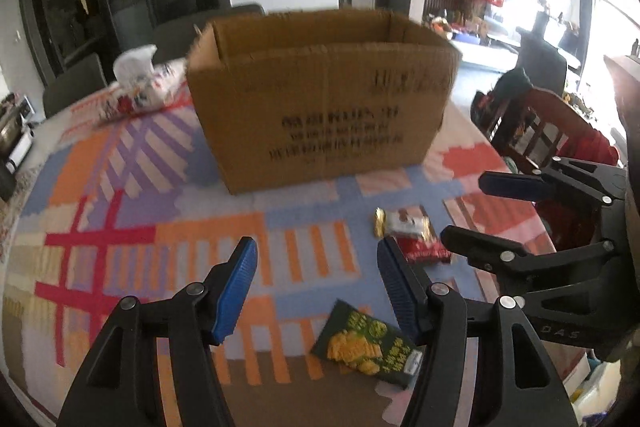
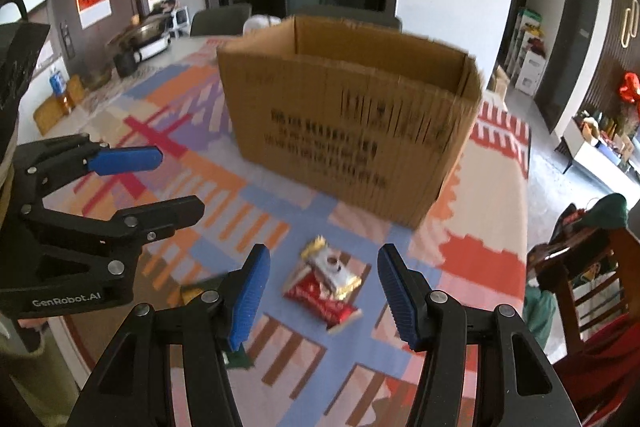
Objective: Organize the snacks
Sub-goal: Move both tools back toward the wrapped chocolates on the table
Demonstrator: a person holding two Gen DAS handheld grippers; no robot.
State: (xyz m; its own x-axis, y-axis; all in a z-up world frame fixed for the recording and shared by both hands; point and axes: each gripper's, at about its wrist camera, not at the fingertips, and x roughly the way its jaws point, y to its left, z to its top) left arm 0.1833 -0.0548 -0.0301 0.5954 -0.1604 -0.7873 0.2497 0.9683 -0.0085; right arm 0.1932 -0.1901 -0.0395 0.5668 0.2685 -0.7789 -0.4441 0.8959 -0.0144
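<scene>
1. Snacks: a white-and-gold packet (image 2: 330, 264) lies partly on top of a red packet (image 2: 320, 301), both flat on the patterned tablecloth (image 2: 200, 187) in front of the cardboard box (image 2: 352, 131). A dark green packet with yellow print (image 1: 370, 345) lies apart, nearer the table edge.
2. Cardboard box: upright, top open, standing just behind the snacks; judged to be the place they are meant to go. Its floor cannot be seen, so whether anything is inside is unknown.
3. Right gripper (image 2: 324, 297): jaws part open, empty, angled down with the stacked pair framed between them but not touched; judged lined up to pick there.
4. Left gripper (image 1: 316, 289): jaws part open, empty, above the cloth near the green packet.
5. Limits: print on the box and packets is blurred and unreadable. In the right view the green packet is mostly hidden behind a finger. A white patterned bag (image 1: 140, 87) beside the box is too blurred to identify.
</scene>
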